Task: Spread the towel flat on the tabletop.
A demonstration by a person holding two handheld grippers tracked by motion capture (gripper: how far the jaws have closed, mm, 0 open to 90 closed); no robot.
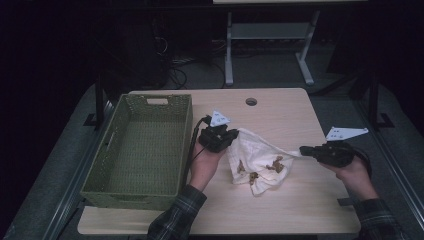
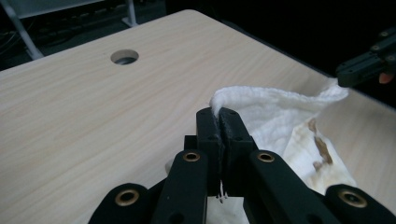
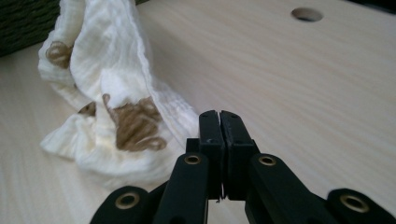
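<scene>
Left gripper (image 1: 220, 136): jaws closed on an upper corner of the cloth (image 1: 260, 162), a pinch of white hem standing up between the black pads in the left gripper view (image 2: 218, 122).

Right gripper (image 1: 320, 151): jaws pressed together on the opposite edge of the cloth. In the high view the fabric ran in a taut line to its tips; in the right gripper view (image 3: 219, 122) the fold disappeared just behind the closed jaws.

Cloth: white, crinkled gauze-like weave, printed with small brown figures (image 3: 135, 125). It was located on the table (image 1: 280, 110) near the middle, right of the basket (image 1: 145, 150), with its top edge lifted between the two grippers and its lower part sagging in a bunched heap on the wood.

Handling, as judged: very light and wholly limp; no stiffness to hold a shape, so anything unsupported would droop and fold on itself. It looked neither fragile nor slippery (the crinkle should give the pads purchase), though a thin pinch of hem could slide out under a sharp tug.

Where to hold, as judged: at the hemmed corners or along one edge, one gripper to each end, as it was held here. A grip in the middle would only gather a wad.

Basket: green woven, rectangular, with cut-out handles; it stood at the table's left.

Table: pale wood grain, with a round cable hole (image 1: 251, 101) near the far edge.
</scene>
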